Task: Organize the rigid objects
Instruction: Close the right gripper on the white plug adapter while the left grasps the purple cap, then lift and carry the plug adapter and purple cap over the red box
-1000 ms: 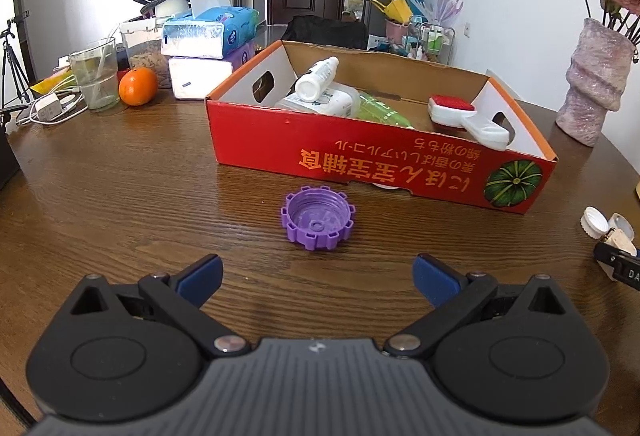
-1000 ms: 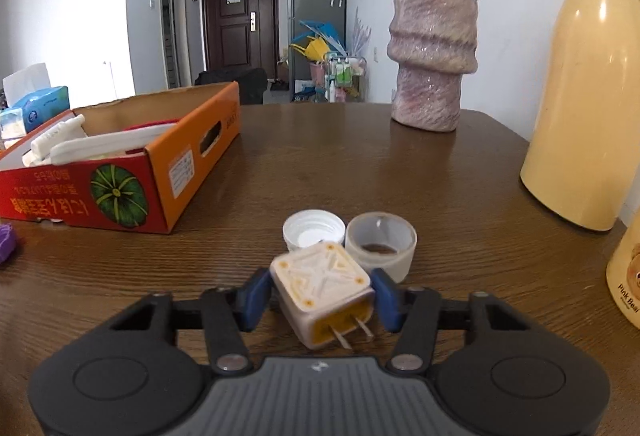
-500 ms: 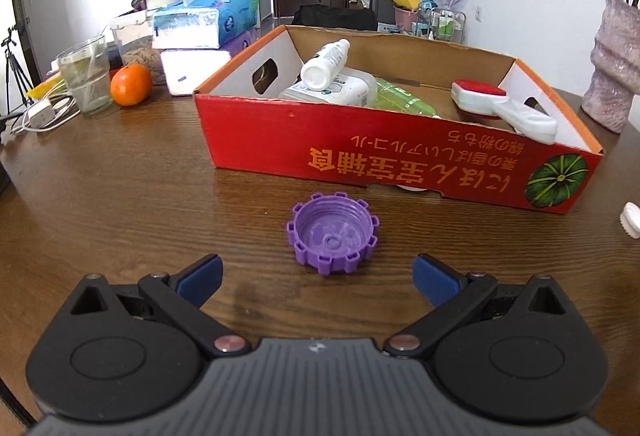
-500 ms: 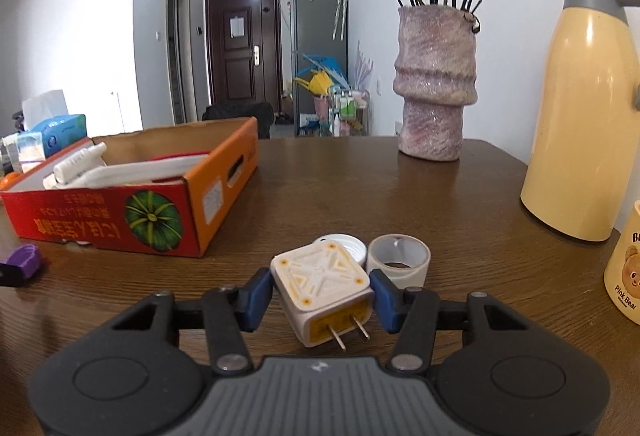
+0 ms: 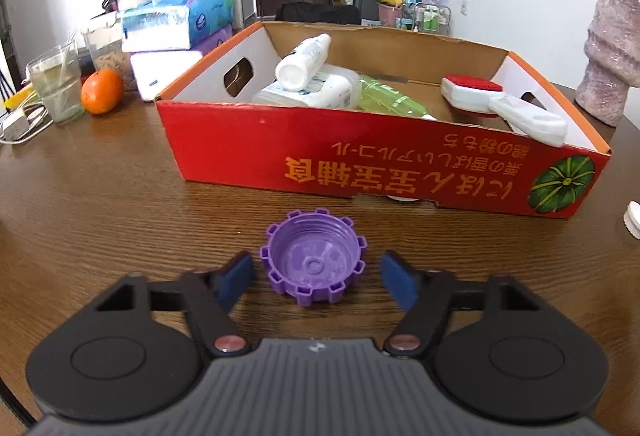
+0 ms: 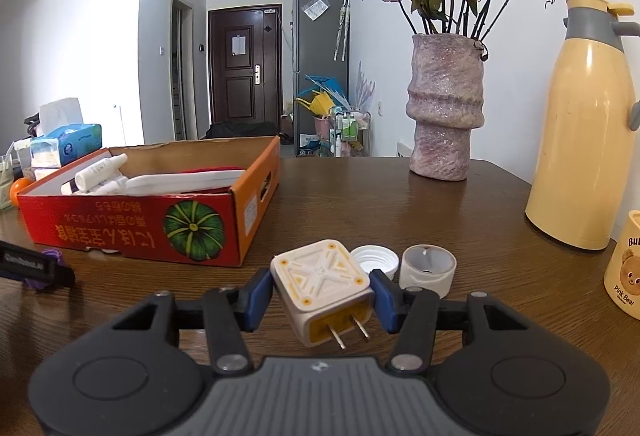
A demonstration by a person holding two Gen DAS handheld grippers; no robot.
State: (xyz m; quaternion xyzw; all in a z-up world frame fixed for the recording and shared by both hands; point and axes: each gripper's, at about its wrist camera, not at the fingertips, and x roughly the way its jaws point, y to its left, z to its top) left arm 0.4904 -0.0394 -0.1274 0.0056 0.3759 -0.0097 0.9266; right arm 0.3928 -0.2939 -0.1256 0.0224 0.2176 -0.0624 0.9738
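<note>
Blue pads of the right tool (image 6: pixel 321 292) squeeze a white plug (image 6: pixel 323 286) above the tabletop (image 6: pixel 460 211). The left tool (image 5: pixel 316 278) is open around a purple cap (image 5: pixel 313 256), not touching it. The red box (image 5: pixel 380 159) sits just behind.

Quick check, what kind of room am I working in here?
Most likely a home living or dining room: a wooden table with a vase of dried roses, a thermos, tissue packs, and an entry door behind.
</note>
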